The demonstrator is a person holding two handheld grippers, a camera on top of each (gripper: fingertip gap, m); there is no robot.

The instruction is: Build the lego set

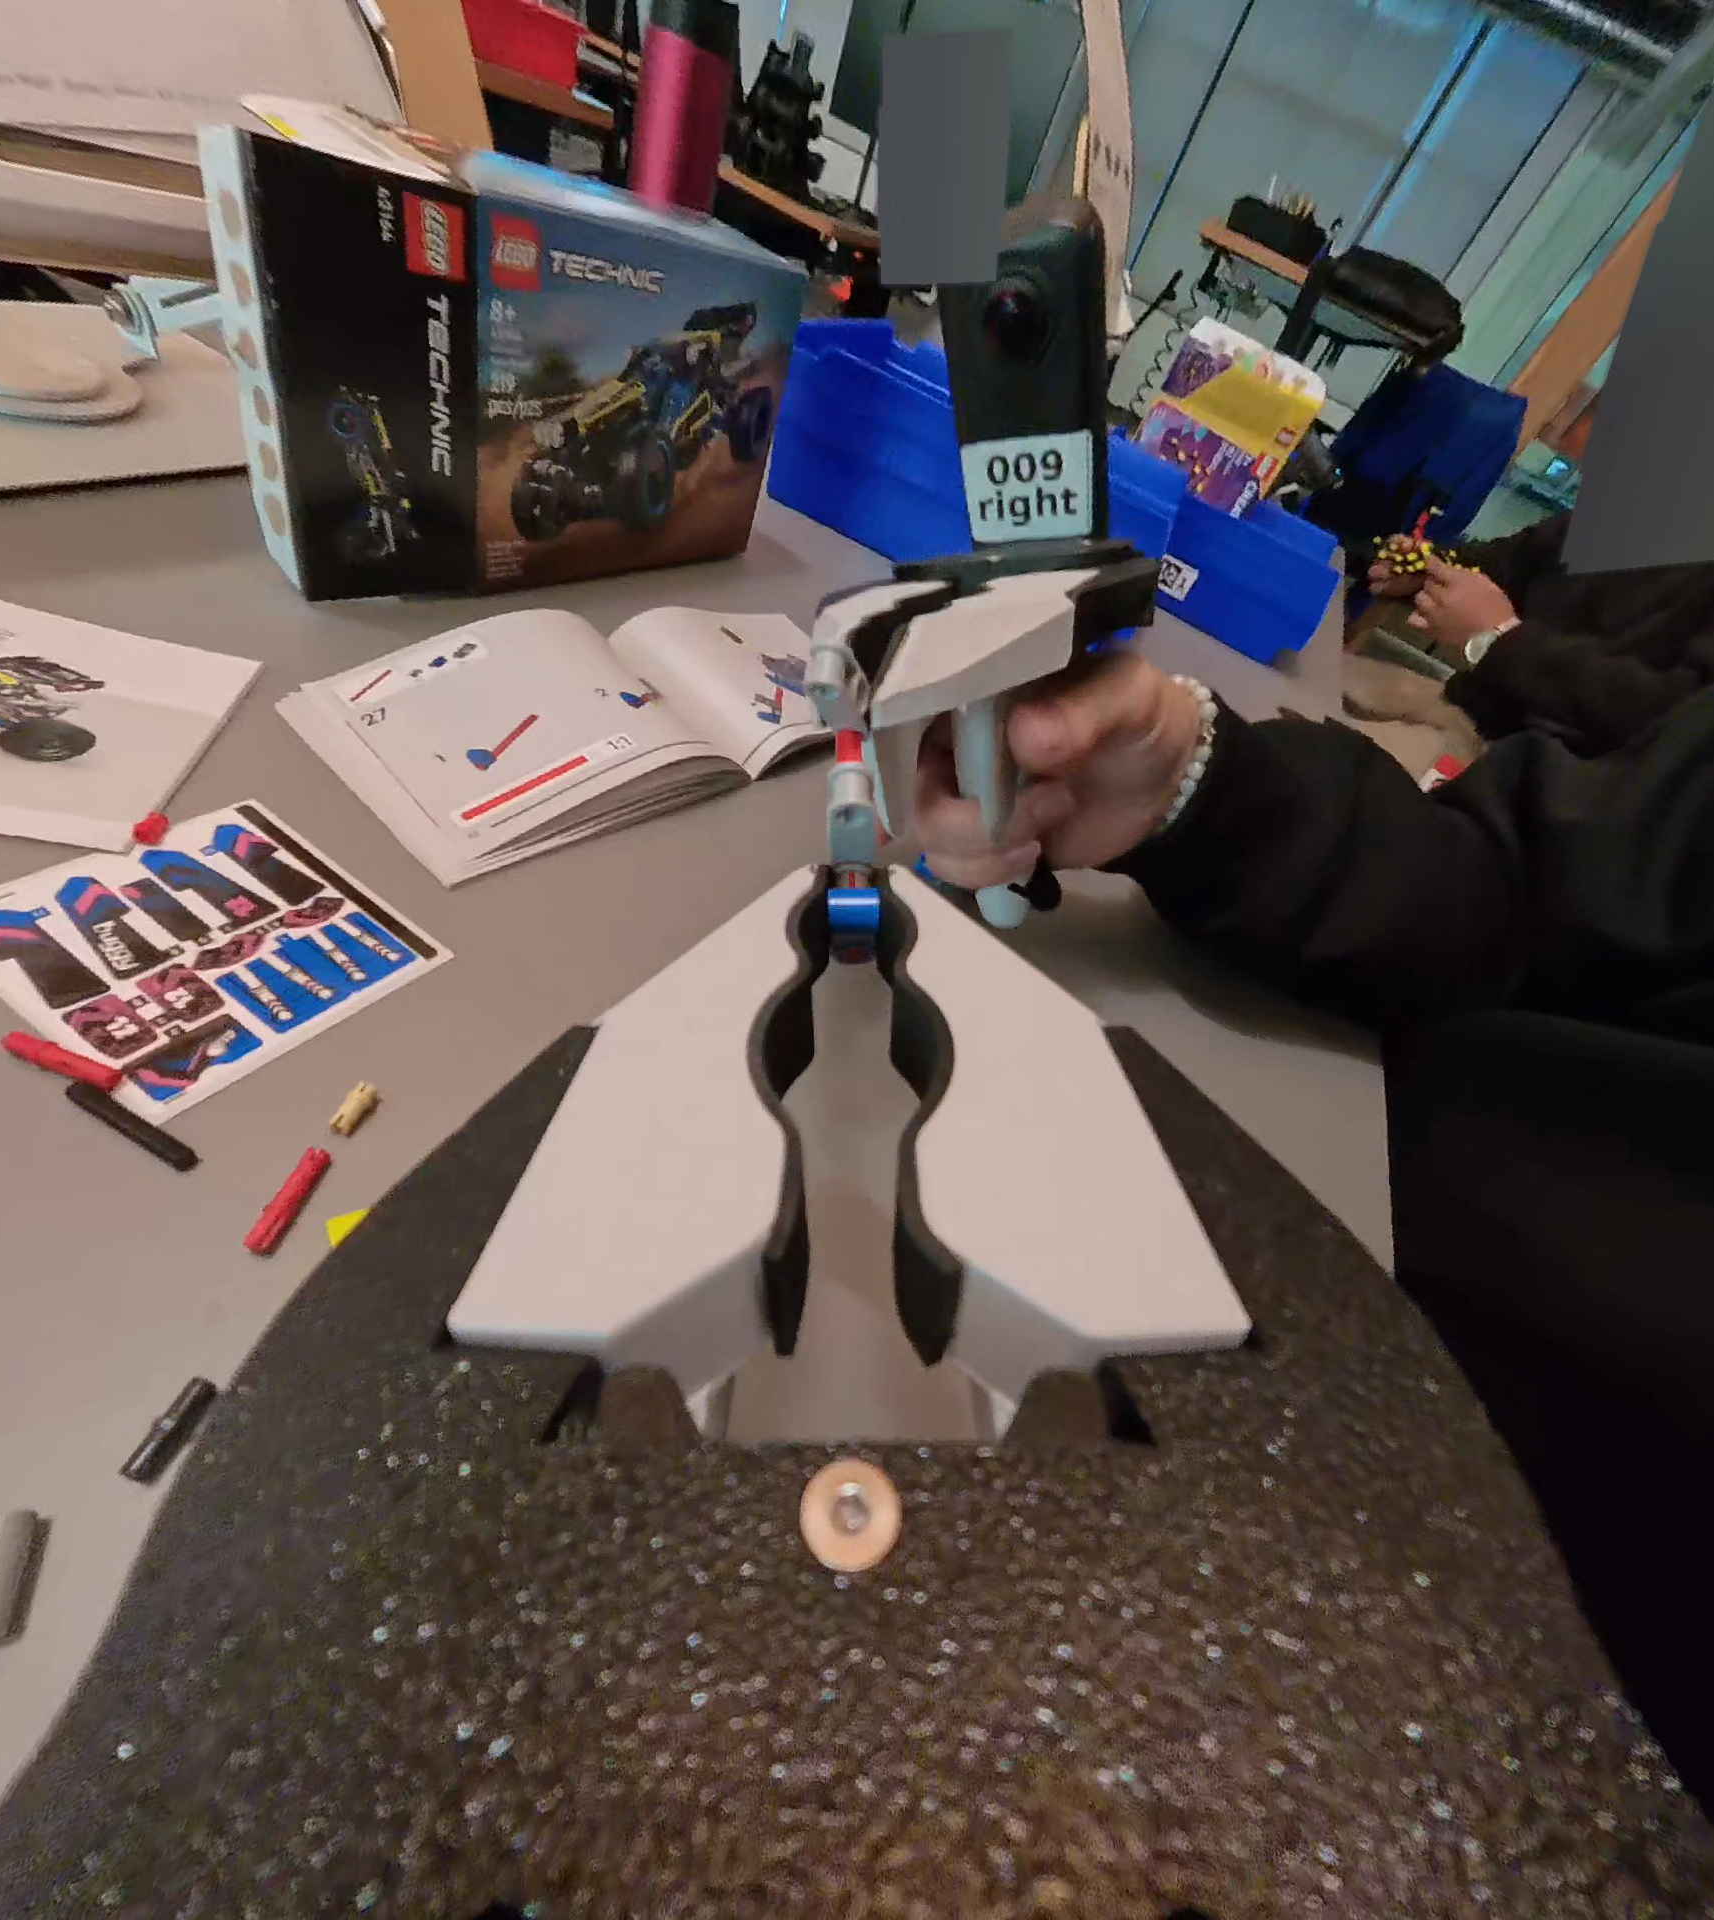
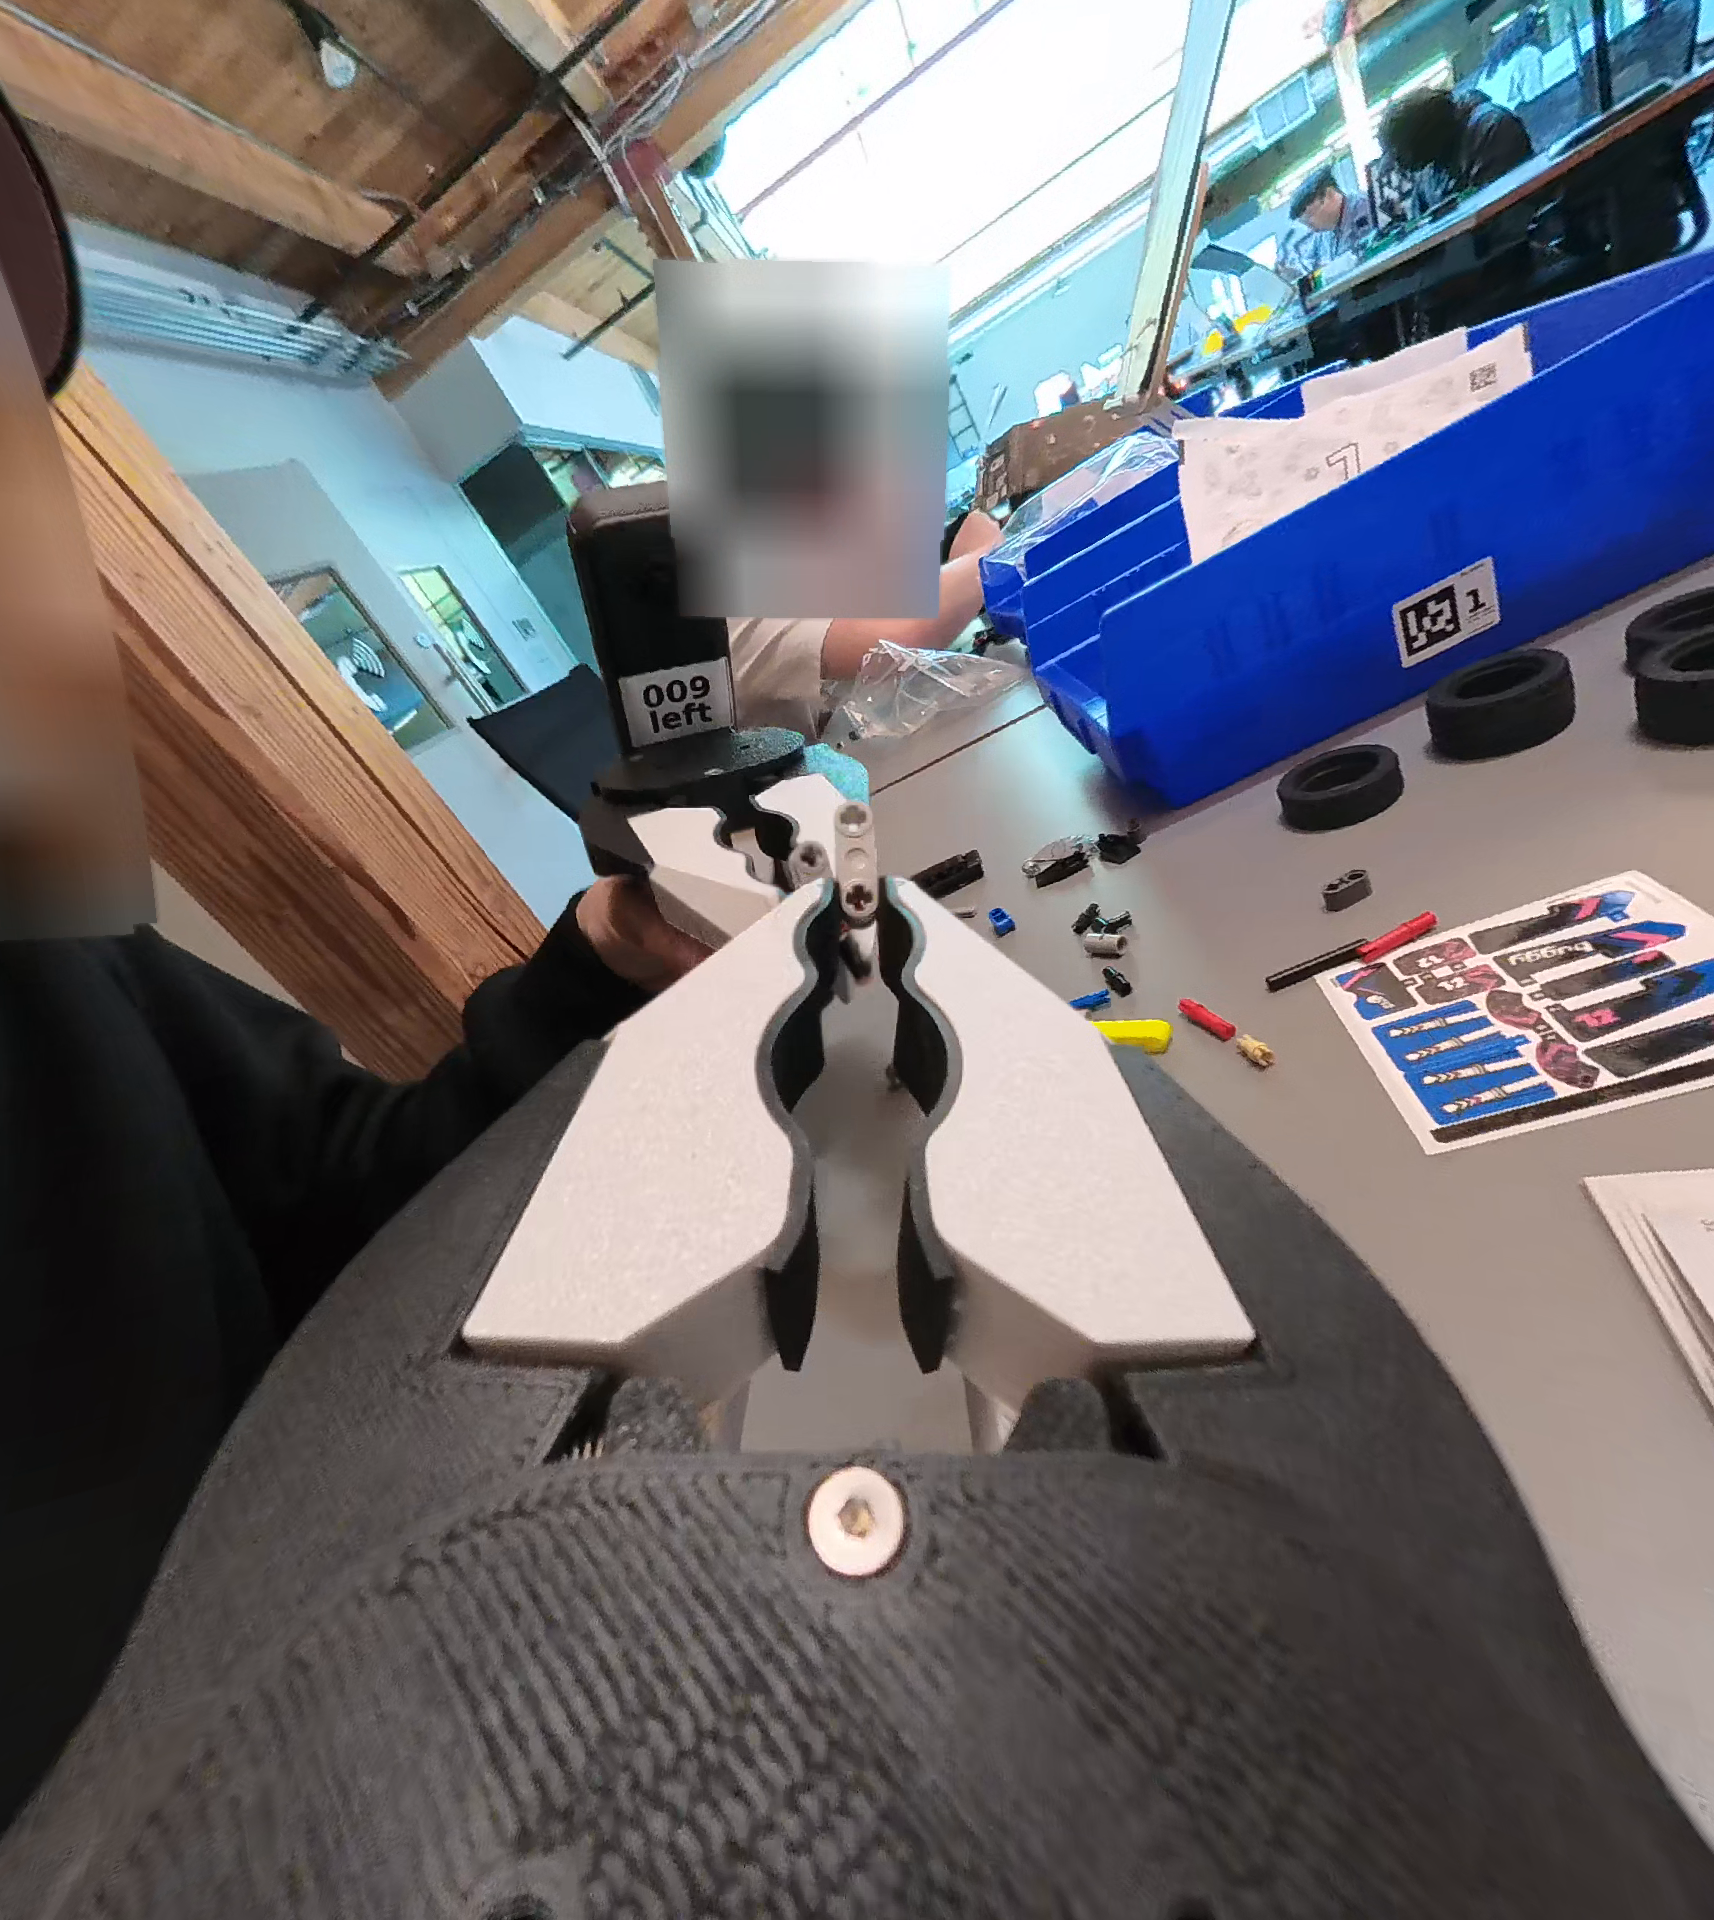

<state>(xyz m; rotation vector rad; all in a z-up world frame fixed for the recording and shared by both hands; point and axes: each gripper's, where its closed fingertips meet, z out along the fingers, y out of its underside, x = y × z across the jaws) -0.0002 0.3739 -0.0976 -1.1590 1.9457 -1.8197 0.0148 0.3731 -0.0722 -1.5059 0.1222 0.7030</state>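
Early days, I judge: left gripper (image 1: 853, 914) and right gripper (image 2: 858, 914) jaws both clench one small red-axle-and-grey-connector subassembly (image 1: 848, 790), with loose black rubber tyres (image 2: 1500, 701) and the uncut blue-and-pink sticker sheet (image 1: 178, 961) unused on the grey worktop (image 1: 562, 935).

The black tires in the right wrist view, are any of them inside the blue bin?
No, the black tires all lie on the grey table beside the blue bin.

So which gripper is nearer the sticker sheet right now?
Left. The left gripper is raised just beside the sticker sheet; the right gripper is farther off, beyond it.
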